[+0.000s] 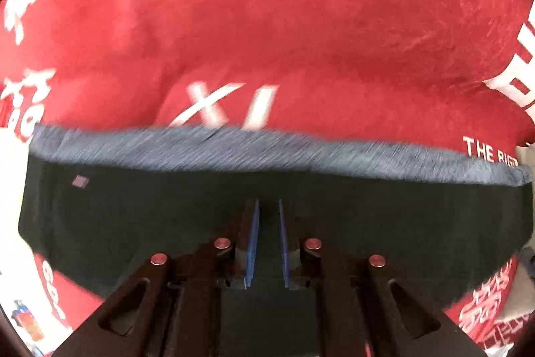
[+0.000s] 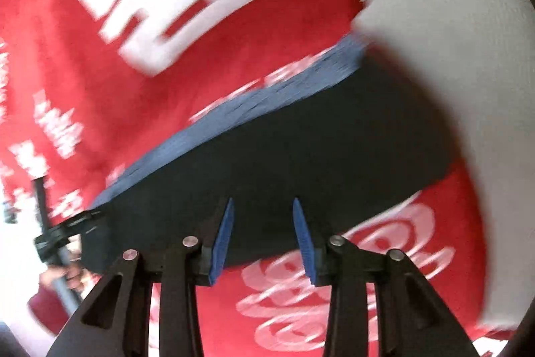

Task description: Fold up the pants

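The pants [image 1: 167, 216] are black with a grey-blue waistband [image 1: 234, 146] and lie folded flat on a red cloth. My left gripper [image 1: 268, 206] hovers over their middle, its blue pads a narrow gap apart with nothing between them. In the right wrist view the pants [image 2: 301, 156] run diagonally, waistband [image 2: 250, 102] on the far side. My right gripper [image 2: 262, 206] is open above their near edge, empty. Both views are blurred by motion.
A red cloth [image 1: 267, 32] with white lettering covers the surface under the pants. A white surface [image 2: 451, 22] lies at the right in the right wrist view. The person's hand holding the other gripper's handle [image 2: 57, 256] shows at lower left.
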A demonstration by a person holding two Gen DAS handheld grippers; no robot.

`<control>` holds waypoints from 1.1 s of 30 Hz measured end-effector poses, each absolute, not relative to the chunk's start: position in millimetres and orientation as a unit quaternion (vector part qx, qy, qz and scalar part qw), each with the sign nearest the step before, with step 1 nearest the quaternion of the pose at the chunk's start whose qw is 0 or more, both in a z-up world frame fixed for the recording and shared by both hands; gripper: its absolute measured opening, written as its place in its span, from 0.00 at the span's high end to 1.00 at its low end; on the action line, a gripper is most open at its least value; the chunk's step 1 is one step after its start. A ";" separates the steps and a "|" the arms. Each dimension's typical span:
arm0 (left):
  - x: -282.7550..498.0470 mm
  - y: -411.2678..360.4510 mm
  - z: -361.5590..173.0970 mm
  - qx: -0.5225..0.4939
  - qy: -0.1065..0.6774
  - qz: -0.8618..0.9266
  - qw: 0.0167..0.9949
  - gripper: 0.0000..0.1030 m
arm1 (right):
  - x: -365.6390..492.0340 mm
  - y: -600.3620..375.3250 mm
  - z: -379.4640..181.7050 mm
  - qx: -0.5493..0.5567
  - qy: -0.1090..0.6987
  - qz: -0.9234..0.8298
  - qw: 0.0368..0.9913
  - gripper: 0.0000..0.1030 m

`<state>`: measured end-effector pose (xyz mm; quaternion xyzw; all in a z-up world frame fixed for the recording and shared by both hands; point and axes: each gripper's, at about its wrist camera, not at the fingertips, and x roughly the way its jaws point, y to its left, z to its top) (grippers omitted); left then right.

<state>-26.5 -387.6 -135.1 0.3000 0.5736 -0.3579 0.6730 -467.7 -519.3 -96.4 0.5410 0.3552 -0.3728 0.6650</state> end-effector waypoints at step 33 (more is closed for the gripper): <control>-10.6 -270.1 -132.0 0.291 0.578 -0.440 0.623 0.87 | -250.7 -366.5 -157.7 0.658 0.291 -0.224 0.658 0.93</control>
